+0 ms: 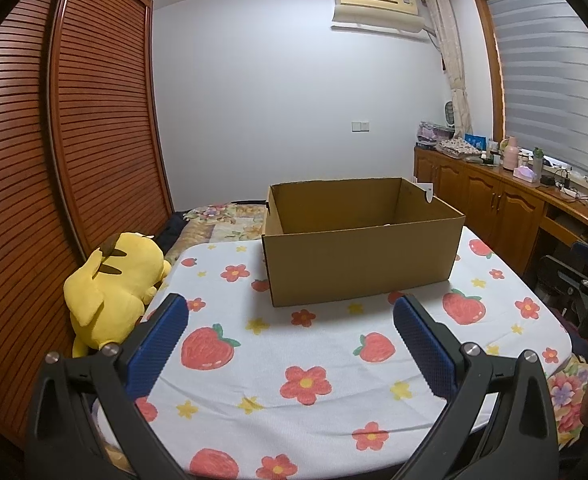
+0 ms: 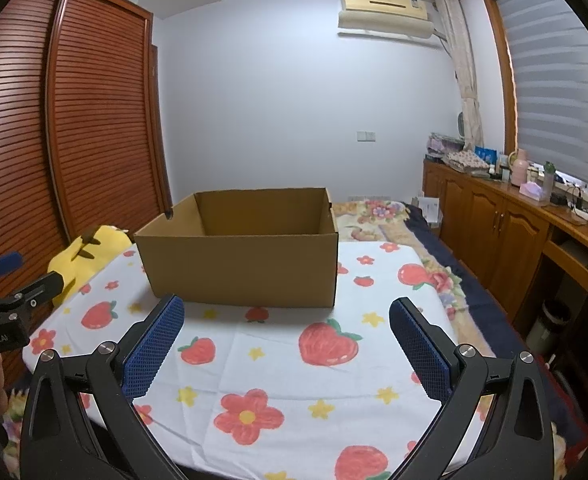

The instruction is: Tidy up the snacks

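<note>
1. Plain brown cardboard box (image 1: 358, 264), open-topped, flaps not visible, inside walls bare; interior floor hidden from both views.
2. Standing upright toward the far end of the strawberry-and-flower cloth (image 1: 314, 360), ahead of both grippers.
3. Left gripper (image 1: 289, 312) spread wide, blue pads (image 1: 161, 344) apart, grasping nothing.
4. Right gripper (image 2: 285, 312) likewise released, hovering short of the box.
5. Yellow plush toy (image 1: 113, 288) lying off the cloth's left edge.
</note>
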Demonstrator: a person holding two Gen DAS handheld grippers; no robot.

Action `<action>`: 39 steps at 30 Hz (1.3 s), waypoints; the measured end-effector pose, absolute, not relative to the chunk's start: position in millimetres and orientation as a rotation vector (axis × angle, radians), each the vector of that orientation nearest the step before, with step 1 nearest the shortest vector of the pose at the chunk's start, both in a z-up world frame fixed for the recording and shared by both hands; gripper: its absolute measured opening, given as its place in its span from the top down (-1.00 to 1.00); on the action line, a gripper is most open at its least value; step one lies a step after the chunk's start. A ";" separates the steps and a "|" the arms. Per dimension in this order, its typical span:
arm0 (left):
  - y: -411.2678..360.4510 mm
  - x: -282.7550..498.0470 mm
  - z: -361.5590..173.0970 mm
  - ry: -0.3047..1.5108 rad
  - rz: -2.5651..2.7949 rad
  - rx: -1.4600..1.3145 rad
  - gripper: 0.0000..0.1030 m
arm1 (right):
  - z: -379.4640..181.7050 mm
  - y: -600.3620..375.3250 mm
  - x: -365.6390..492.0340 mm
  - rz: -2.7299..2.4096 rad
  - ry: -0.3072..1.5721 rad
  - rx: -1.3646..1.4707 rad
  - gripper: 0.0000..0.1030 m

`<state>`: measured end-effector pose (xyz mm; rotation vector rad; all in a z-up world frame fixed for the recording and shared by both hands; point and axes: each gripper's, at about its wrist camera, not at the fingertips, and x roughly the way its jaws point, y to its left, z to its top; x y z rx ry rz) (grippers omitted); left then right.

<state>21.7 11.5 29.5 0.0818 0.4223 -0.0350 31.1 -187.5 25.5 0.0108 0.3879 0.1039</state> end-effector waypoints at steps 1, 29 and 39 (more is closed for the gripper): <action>11.3 21.5 29.6 0.422 -0.035 0.082 -1.00 | 25.0 -188.2 30.7 0.104 0.388 0.010 -1.00; 9.8 19.7 30.8 0.420 -0.043 0.082 -1.00 | 23.7 -185.8 30.2 0.107 0.386 0.007 -1.00; 9.4 18.8 31.2 0.419 -0.042 0.083 -1.00 | 23.9 -185.9 30.0 0.105 0.383 0.011 -1.00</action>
